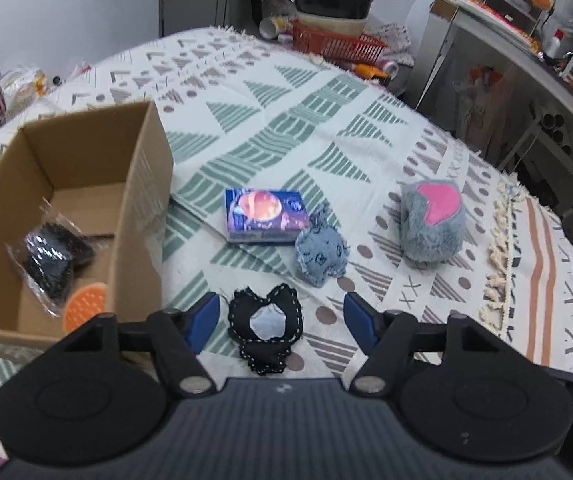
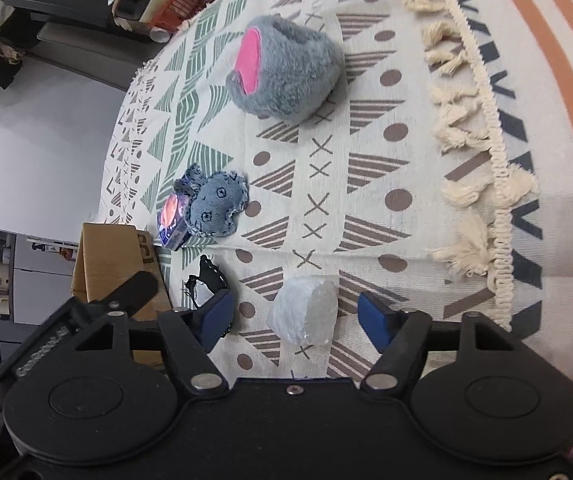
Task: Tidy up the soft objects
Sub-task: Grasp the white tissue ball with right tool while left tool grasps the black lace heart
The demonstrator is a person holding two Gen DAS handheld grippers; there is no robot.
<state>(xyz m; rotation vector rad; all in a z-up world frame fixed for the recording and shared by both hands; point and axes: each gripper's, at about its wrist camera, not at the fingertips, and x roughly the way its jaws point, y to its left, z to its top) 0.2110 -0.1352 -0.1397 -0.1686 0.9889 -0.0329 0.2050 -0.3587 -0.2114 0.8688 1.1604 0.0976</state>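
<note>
Soft objects were spread over a patterned cloth (image 1: 270, 120) on the table. A black fabric piece with white stitching (image 1: 264, 326) lay directly between the fingers of the left gripper (image 1: 282, 316), whose blue pads (image 1: 206, 314) stood clear of it on both sides, so nothing was grasped. Just beyond it a small denim plush (image 1: 320, 248) was seen, touching a blue packet with an orange picture (image 1: 264, 216). Farther to the right, well apart, a grey furry plush with a pink patch (image 1: 432, 224) rested on the cloth. On the left an open cardboard box (image 1: 86, 184) held a black item in clear wrap (image 1: 52, 256) and an orange disc (image 1: 84, 306).

In the right wrist view, a clear, whitish crumpled wrapped lump (image 2: 304, 312) was framed between the fingers of the right gripper (image 2: 294, 316); gaps showed on either side, so the claw was released. The denim plush (image 2: 216, 204) and the grey furry plush (image 2: 286, 76) lay beyond it. A cream tasselled fringe (image 2: 466, 184) ran along the cloth to the right.
</note>
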